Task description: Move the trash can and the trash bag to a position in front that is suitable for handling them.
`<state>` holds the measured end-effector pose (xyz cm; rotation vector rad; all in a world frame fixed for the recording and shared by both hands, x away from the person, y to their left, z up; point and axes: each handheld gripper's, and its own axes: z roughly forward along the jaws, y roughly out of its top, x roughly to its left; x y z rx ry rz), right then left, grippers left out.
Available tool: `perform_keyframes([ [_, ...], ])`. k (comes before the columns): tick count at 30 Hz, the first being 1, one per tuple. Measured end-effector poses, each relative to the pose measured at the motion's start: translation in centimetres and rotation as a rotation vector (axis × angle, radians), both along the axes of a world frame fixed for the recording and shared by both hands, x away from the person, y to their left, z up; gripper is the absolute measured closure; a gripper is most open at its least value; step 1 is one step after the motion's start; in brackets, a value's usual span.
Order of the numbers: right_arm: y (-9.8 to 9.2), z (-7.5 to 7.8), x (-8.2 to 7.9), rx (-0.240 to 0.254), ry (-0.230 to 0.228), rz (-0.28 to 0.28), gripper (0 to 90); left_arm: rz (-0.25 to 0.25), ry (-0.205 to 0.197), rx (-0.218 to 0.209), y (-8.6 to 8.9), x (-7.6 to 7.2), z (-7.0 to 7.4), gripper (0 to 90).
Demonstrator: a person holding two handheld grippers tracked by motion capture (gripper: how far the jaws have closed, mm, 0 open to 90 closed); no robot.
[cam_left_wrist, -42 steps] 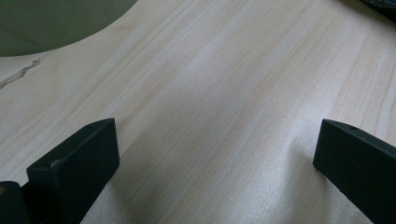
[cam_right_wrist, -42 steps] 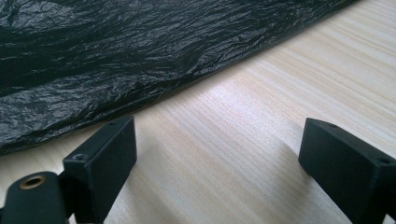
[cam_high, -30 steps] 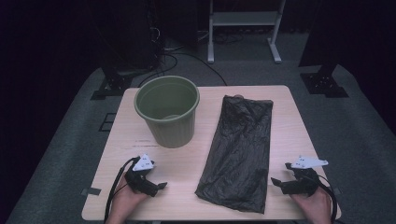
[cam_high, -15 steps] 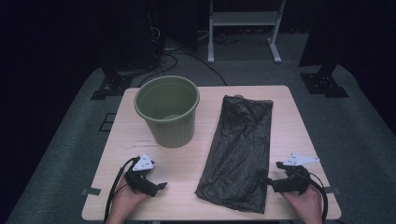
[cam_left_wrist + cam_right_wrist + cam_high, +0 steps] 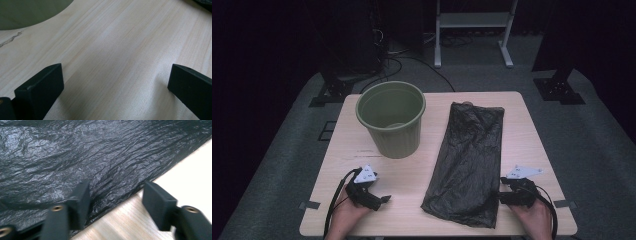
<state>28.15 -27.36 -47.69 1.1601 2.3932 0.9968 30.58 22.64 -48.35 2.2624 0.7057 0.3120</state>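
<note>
I've got the right gripper (image 5: 503, 196) down at the near right edge of the black plastic bag (image 5: 469, 162), which lies flat and lengthwise on the right half of the table (image 5: 532, 135), its far end close to the table's back edge. In the right gripper view the jaws have just been closing and now stand about half apart, straddling the bag's edge: one jaw sits over the crinkled black film, the other over bare wood just beside it. The picture is a bit smeared there, so I can't say for sure that either pad touches the plastic, but nothing is pinched between them yet.

My left gripper (image 5: 382, 199) rests low on the near left of the table, well apart from the bag. In the left gripper view its jaws stand wide open over plain wood, with nothing between them.

The green bucket (image 5: 391, 119) stands upright on the far left half of the table, mouth up, just beside the bag's long left edge but not touching it. Its curved side shows at the top left corner of the left gripper view.
</note>
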Motion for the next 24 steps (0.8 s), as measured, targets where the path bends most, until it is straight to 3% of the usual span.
perform_keyframes([
  [3, -0.2, 0.1, -0.1, -0.015, -0.005, 0.004, 58.9, 0.0, 0.0, 0.0, 0.0, 0.0, 0.0, 0.0],
  [9, -0.3, 0.2, -0.3, 0.0, 0.002, 0.037, 88.0, 0.0, 0.0, 0.0, 0.0, 0.0, 0.0, 0.0],
  [15, -0.5, 0.3, -0.4, -0.02, -0.003, 0.024, 89.9, 0.0, 0.0, 0.0, 0.0, 0.0, 0.0, 0.0],
  [24, -3.9, 1.2, -0.6, 0.012, -0.017, -0.05, 89.9, 0.0, 0.0, 0.0, 0.0, 0.0, 0.0, 0.0],
])
